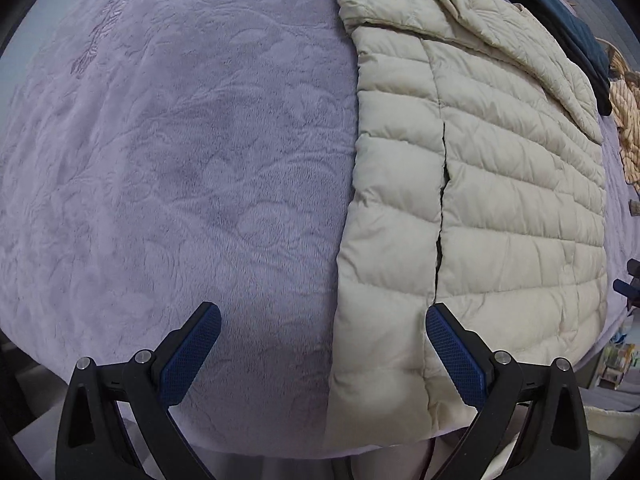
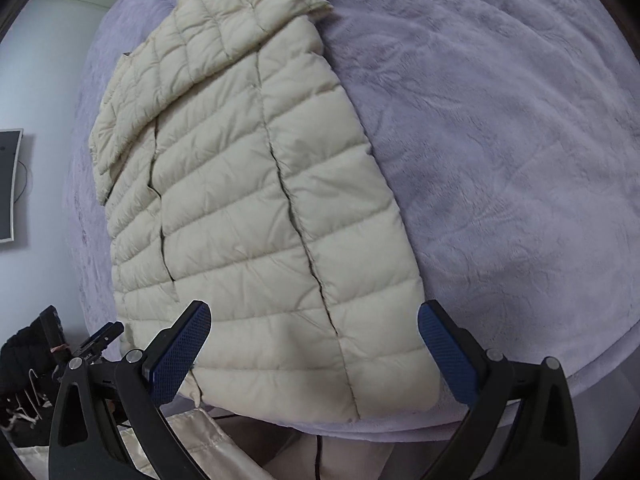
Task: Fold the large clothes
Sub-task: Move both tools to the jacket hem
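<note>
On the lilac bedspread (image 1: 180, 168) we find no brand, label or writing we can read; neither the cloth nor the jacket (image 1: 500, 200) shows a tag with legible print. We see the spread as plush, pressed with a leafy pattern, covering a bed whose near edge curves below both cameras. Pale wall (image 2: 44, 80) shows at the left in the right wrist view, with a dark flat panel (image 2: 8, 184) in a light frame hung on it.

We see the cream quilted jacket lying flat on the spread, sleeves folded in across the body, its hem toward the near edge. From the left wrist it fills the right half of the view; from the right wrist it lies left of centre.

We hold the left gripper (image 1: 324, 320) with its jaws spread wide and nothing between the blue pads; its right finger (image 1: 456, 356) hangs over the jacket's near left part, its left finger over bare spread. We hold the right gripper (image 2: 314, 318) just as wide apart, empty, above the jacket's hem.

Beyond the jacket, at the far right in the left wrist view, we make out a dark garment (image 1: 576, 36) and a yellow striped cloth (image 1: 630, 132). Near left of the right wrist view, a black-sleeved hand (image 2: 24, 356) carries the other gripper. Some cream fabric (image 2: 192, 440) shows below the bed edge.
</note>
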A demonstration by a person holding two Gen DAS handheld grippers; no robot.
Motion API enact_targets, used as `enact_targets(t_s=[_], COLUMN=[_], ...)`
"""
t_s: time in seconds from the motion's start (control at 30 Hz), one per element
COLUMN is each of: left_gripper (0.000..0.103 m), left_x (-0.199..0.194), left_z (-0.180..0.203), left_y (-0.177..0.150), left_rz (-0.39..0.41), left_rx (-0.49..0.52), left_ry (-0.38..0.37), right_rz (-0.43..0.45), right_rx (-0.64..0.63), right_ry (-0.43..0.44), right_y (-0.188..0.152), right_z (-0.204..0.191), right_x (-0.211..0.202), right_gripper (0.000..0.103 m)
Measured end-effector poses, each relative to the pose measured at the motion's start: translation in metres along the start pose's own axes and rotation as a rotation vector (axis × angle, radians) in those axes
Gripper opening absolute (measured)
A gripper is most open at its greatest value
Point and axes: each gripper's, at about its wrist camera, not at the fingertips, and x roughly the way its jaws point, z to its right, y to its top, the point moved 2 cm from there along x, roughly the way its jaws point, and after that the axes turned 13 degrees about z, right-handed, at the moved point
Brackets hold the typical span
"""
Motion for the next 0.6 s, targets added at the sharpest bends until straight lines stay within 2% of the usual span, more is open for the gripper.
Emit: enact_targets(t_s=[0.1,0.3,0.6], left_gripper=[0.103,0.103,0.103], left_x=[0.004,0.016,0.029], left_z=[0.002,0.012,0.030], left_y=[-0.005,-0.022,-0.035], left_rz=[-0.014,-0.068,-0.104], left_rx=[-0.006,0.009,-0.010], left_ry=[-0.014,-0.095,-0.170], right_rz=[-0.020,-0.075,-0.167], right_rx=[0.003,-0.084,-0.082], right_ry=[-0.002,-0.037,0.063], right_y=[-0.007,-0.021,-0.041], right_z=[0.007,0.015,0.015], right_x=[0.007,0.023,0.042], right_gripper=[0.103,0.103,0.103])
